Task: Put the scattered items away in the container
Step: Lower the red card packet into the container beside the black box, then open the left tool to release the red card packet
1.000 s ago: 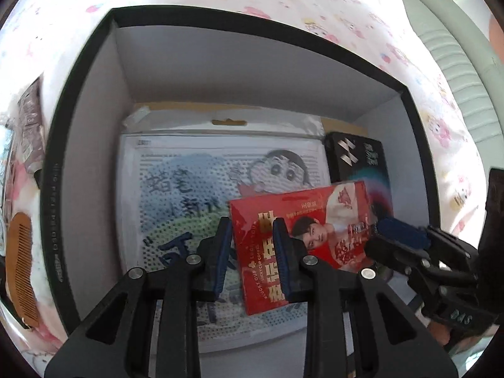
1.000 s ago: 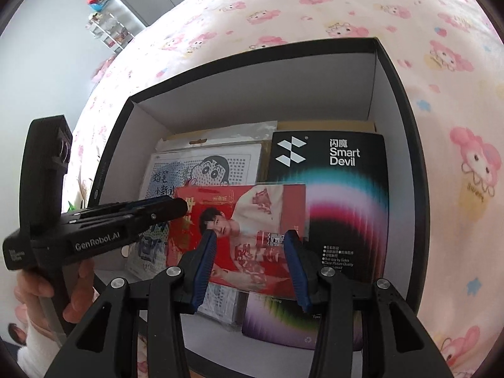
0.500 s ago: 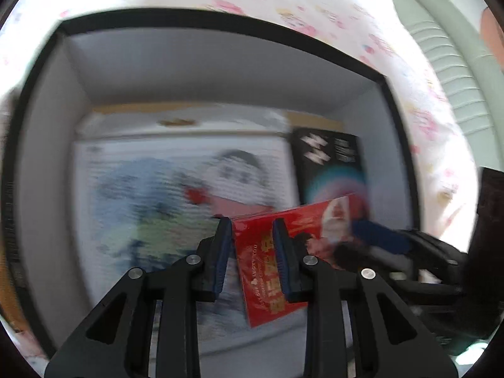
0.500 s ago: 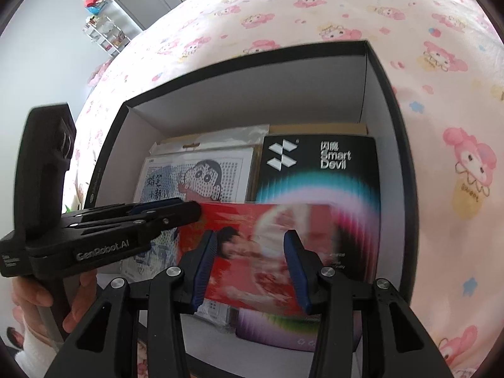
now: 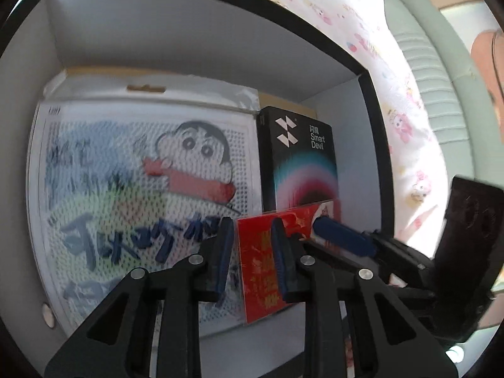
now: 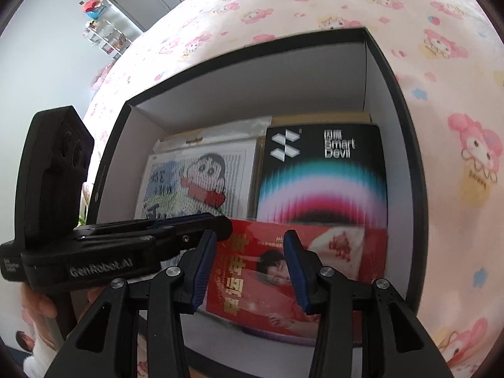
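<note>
A black-rimmed box [image 5: 375, 100] with white walls [image 6: 400, 100] holds a cartoon pegboard pack [image 5: 141, 189] on the left and a black Smart Devil box [image 6: 324, 170] on the right. A red packet [image 6: 346, 267] lies in the box near its front, over the lower end of the Smart Devil box [image 5: 299, 157]. My left gripper [image 5: 252, 252] is open, its fingers either side of the packet's left edge [image 5: 258, 267]. My right gripper [image 6: 252, 267] is open over the packet's left half. Neither gripper visibly clamps it.
The box stands on a bed with a pink cartoon-print sheet [image 6: 441, 47]. A pale green padded headboard [image 5: 441, 78] lies beyond the box's right side. Shelves and a wardrobe [image 6: 126, 0] stand far off. A hand holds the left gripper's handle [image 6: 41, 302].
The red packet has slid right and toward the box's front, uncovering the pegboard pack. Both grippers have moved closer into the box.
</note>
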The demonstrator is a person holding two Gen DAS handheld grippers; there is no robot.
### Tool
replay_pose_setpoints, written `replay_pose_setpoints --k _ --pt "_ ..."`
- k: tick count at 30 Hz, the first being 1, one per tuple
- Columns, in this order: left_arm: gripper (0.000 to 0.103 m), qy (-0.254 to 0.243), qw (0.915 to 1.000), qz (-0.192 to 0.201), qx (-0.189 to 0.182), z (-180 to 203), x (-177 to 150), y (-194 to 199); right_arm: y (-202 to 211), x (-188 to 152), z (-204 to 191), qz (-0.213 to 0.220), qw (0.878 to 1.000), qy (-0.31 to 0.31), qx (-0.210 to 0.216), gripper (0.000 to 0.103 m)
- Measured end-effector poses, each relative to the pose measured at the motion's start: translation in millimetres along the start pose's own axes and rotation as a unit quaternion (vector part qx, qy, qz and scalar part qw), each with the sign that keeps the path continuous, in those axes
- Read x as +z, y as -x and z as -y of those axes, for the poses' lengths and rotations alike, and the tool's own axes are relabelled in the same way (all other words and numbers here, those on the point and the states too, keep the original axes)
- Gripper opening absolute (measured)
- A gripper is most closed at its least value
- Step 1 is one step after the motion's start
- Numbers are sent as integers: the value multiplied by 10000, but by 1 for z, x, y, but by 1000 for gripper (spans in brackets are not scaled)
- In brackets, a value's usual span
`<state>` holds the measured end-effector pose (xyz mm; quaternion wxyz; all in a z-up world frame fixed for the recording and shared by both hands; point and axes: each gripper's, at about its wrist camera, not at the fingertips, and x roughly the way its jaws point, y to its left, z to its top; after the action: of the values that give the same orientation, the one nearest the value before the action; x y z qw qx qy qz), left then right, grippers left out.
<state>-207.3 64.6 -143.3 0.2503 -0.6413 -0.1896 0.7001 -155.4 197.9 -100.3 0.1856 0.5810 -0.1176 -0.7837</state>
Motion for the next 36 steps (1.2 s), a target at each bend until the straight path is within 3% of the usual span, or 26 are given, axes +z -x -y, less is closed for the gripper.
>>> replay_pose_setpoints --k 7,16,18,21,30,33,36 --pt "23 205 9994 289 -62 -17 -22 23 3 -11 -7 127 9991 218 -340 40" --pt "23 127 9997 16 -198 -18 -14 7 -5 -27 -6 75 9993 78 -359 40" --pt "28 42 9998 -28 -199 -15 -11 6 -4 -32 -9 153 9986 182 -475 40" --pt "30 7 9998 -40 -198 -15 -9 9 -2 -30 -5 122 9994 53 -329 40" --pt "30 -350 9969 670 200 -11 -37 57 22 -37 -9 545 9974 65 -458 40" --pt "30 -701 9917 1010 364 4 -56 83 38 -44 -19 772 9945 104 -695 40" --pt "37 -1045 9827 1403 617 21 -77 102 64 -49 -41 1174 9891 252 -850 40"
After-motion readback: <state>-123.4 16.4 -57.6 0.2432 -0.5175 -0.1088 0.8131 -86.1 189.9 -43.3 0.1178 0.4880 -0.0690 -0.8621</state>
